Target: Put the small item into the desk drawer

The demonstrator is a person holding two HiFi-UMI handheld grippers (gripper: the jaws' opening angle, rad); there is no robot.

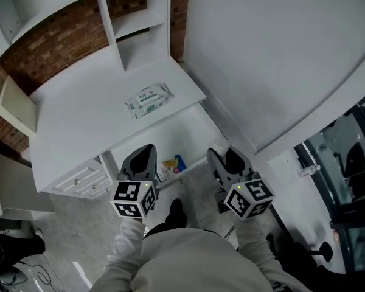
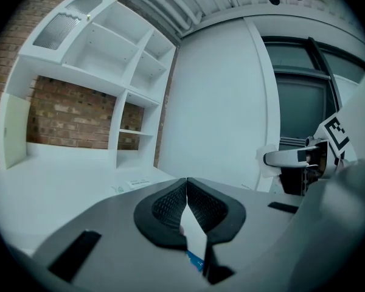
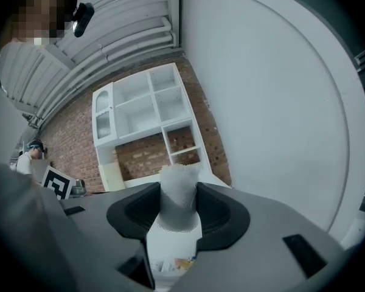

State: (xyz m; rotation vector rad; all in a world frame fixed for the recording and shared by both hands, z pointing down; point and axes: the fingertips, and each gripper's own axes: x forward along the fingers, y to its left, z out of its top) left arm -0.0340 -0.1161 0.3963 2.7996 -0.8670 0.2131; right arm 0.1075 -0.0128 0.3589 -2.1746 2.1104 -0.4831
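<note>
My right gripper (image 1: 222, 158) is held low in front of the white desk (image 1: 79, 96), shut on a small white, grainy cylinder (image 3: 179, 190) that stands up between its pads. That item is hidden in the head view. My left gripper (image 1: 147, 153) hangs beside it at the left, shut with its tips meeting (image 2: 187, 182) and nothing between them. The desk drawers (image 1: 83, 179) sit shut at the desk's lower left, to the left of my left gripper.
A pack of wet wipes (image 1: 149, 99) lies on the desk top. White shelves (image 1: 134, 23) rise behind the desk against a brick wall. Small yellow and blue items (image 1: 174, 164) lie on a low shelf under the desk. A white wall (image 1: 274, 53) stands at the right.
</note>
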